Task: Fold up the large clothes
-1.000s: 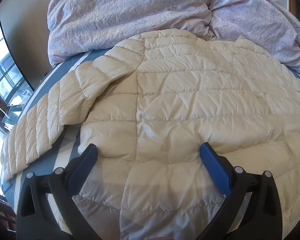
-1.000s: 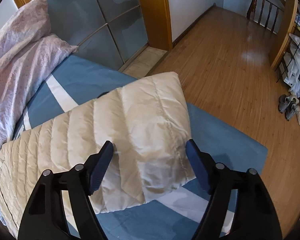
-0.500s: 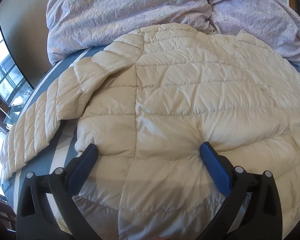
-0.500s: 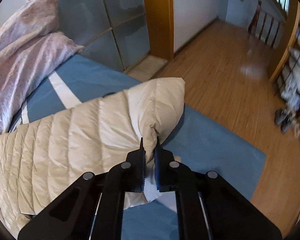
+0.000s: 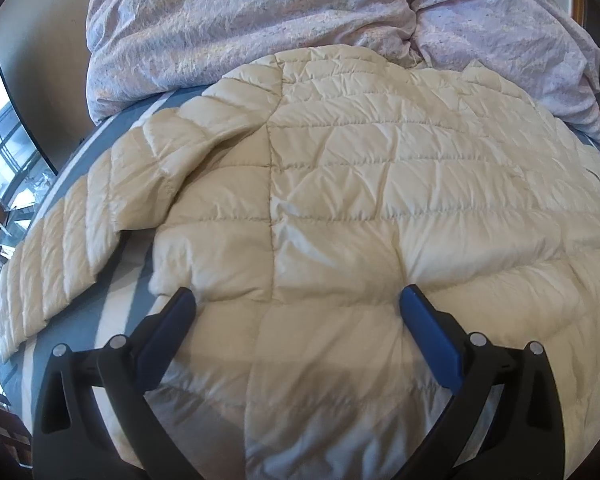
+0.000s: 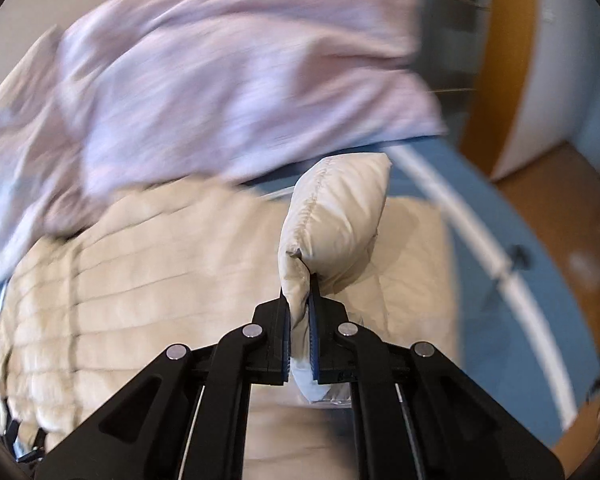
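Left tongs (image 5: 296,300): wide open, holding nothing, pressing down on the puffy cream jacket (image 5: 380,200).
Jacket: spread flat on the blue bed (image 5: 76,320), below the purple blanket (image 5: 260,20).
Right tongs (image 6: 300,304): they have just snapped shut on the sleeve end (image 6: 336,216).
Change: the sleeve was lying flat before; now it is lifted over the jacket.
Meaning: the sleeve fold has probably started.
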